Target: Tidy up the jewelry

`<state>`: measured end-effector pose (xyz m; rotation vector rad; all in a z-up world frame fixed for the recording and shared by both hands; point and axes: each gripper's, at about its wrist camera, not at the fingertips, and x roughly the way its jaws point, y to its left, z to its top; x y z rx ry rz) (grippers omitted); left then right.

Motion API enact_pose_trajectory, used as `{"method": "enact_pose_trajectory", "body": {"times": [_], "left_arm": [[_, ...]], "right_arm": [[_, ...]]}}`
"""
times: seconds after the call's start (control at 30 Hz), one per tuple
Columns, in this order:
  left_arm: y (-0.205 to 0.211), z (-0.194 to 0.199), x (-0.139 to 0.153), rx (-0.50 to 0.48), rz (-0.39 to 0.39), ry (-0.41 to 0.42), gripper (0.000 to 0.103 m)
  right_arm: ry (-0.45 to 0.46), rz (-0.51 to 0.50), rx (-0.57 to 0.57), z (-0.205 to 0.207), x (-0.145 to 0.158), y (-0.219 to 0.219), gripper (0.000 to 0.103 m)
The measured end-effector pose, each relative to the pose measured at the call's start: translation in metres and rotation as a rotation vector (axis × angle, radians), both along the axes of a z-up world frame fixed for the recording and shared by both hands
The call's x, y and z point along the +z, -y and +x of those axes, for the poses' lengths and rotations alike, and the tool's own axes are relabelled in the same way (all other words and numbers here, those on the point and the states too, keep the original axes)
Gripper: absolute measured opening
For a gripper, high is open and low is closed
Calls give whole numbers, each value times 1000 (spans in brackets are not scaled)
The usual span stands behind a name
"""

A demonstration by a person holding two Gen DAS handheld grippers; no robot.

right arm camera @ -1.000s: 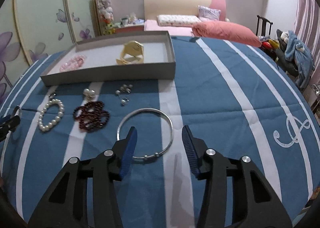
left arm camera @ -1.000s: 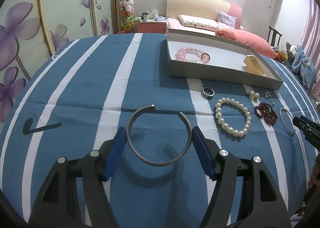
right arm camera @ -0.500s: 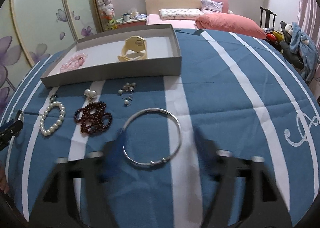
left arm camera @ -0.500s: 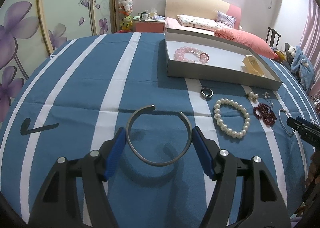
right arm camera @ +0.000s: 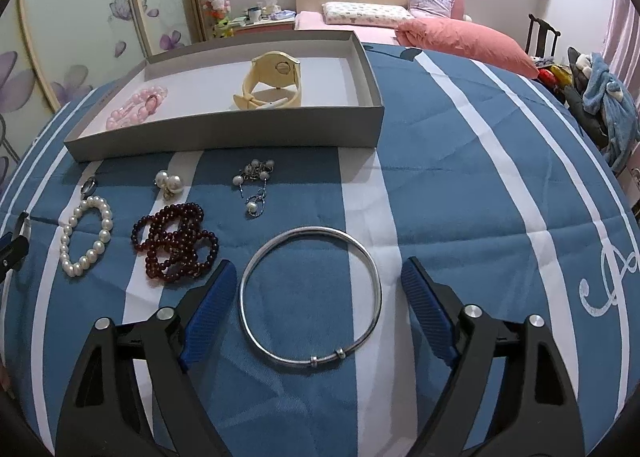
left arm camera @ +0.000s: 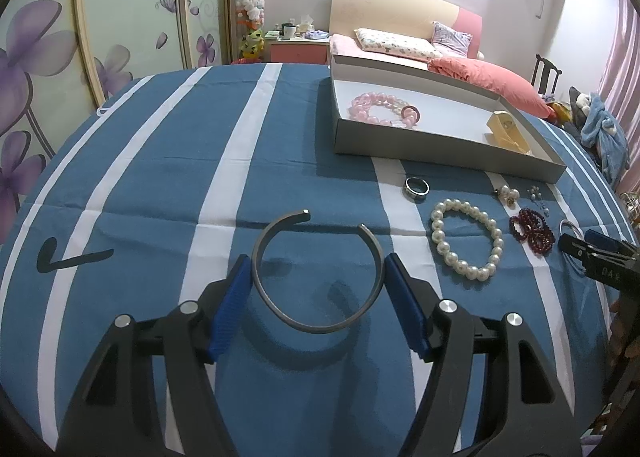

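My left gripper [left arm camera: 316,269] is shut on a dark open cuff bangle [left arm camera: 280,307], its blue pads pressing both sides just above the blue striped cloth. My right gripper [right arm camera: 316,277] is open, its fingers either side of a thin silver bangle [right arm camera: 256,331] lying on the cloth, not touching it. A grey tray [right arm camera: 224,135] holds a pink bead bracelet [right arm camera: 134,109] and a cream watch [right arm camera: 274,77]. In front of the tray lie a pearl bracelet [right arm camera: 86,235], dark red beads [right arm camera: 176,243], pearl earrings [right arm camera: 168,181], drop earrings [right arm camera: 254,181] and a ring [left arm camera: 416,188].
The cloth covers a round table [left arm camera: 160,161]. The tray also shows in the left wrist view [left arm camera: 448,145]. A bed with pink pillows [right arm camera: 460,39] stands behind, and wardrobe doors [left arm camera: 48,57] to the left. A chair with clothes [right arm camera: 600,97] stands at the right.
My right gripper has opened wider and now straddles the silver bangle, moved slightly forward. The left gripper stays shut on the cuff bangle, almost still.
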<state>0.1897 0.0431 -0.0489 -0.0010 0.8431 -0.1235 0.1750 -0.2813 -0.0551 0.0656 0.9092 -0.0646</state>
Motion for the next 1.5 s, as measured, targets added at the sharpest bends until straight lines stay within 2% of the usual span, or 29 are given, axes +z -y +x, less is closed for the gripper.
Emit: {"method": "enact_pose_trajectory", "body": {"times": [0.1, 0.37, 0.67, 1.0, 1.5], "left_arm": [[0, 1, 0, 1, -1, 0, 65], [-1, 0, 1, 6, 1, 9, 65], [2, -5, 8, 3, -7, 25, 65], [9, -17, 18, 8, -29, 73, 65], [48, -44, 40, -19, -70, 242, 65]], "right_arm": [[6, 0, 18, 0, 1, -1, 71], [16, 24, 27, -9, 3, 3, 70], [97, 79, 20, -27, 14, 8, 70], [240, 90, 0, -43, 33, 5, 70], [526, 26, -24, -68, 66, -3, 70]]}}
